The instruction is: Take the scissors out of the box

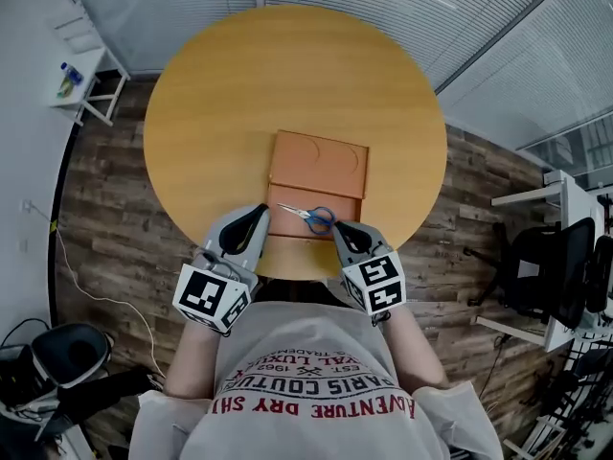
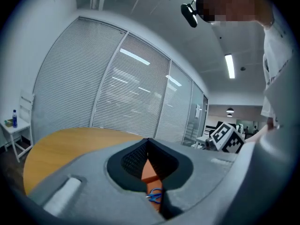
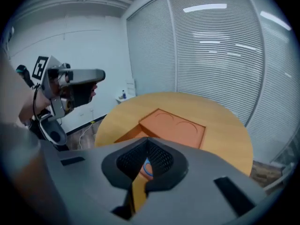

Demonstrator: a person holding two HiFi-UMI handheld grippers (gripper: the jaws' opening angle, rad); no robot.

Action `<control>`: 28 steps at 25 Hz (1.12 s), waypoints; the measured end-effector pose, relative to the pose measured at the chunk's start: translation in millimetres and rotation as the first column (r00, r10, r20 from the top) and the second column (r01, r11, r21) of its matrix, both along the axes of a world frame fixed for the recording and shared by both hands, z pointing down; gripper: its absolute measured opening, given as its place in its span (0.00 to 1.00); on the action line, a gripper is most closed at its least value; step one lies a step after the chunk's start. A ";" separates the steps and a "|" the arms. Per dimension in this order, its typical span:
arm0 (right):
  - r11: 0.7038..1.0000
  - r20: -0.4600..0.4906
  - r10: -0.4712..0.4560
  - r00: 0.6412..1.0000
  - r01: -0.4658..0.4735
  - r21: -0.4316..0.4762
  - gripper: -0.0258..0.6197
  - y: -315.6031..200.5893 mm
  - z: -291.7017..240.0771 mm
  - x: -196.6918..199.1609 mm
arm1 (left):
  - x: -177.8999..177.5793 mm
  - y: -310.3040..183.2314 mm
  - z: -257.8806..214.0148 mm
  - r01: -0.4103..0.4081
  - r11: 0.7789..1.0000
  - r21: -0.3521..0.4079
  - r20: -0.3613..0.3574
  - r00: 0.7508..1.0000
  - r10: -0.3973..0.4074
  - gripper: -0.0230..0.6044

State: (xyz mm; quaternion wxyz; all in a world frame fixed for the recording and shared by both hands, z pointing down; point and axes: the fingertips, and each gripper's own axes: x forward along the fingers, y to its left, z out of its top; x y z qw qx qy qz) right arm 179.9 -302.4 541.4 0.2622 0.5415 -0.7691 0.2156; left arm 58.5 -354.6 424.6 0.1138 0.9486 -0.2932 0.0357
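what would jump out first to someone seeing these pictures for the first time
A big round wooden table fills the middle of the head view, with an open orange box lying flat on its near half. Blue-handled scissors lie in the part of the box nearest the person. The left gripper and right gripper sit either side of them at the table's near edge, fingers together and holding nothing.
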 end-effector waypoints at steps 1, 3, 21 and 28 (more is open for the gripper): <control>0.999 -0.027 -0.048 0.998 0.047 -0.027 0.05 -1.6 9.3 -3.7 | 0.0 -2.0 2.8 0.005 1.000 -0.004 -0.005 1.000 -0.005 0.05; 0.988 -0.082 -0.140 0.987 0.133 -0.083 0.09 -4.2 28.4 -8.5 | -1.1 -5.8 7.7 0.024 1.000 -0.012 -0.011 1.000 -0.024 0.05; 0.729 -0.239 -0.633 0.736 0.463 -0.504 0.25 -22.6 153.1 -6.7 | -24.1 -8.0 61.4 0.255 0.957 -0.139 0.079 0.966 -0.246 0.05; 0.679 -0.246 -0.671 0.699 0.447 -0.582 0.24 -27.5 161.1 -13.3 | -28.1 -11.5 68.6 0.292 0.942 -0.164 0.086 0.956 -0.281 0.05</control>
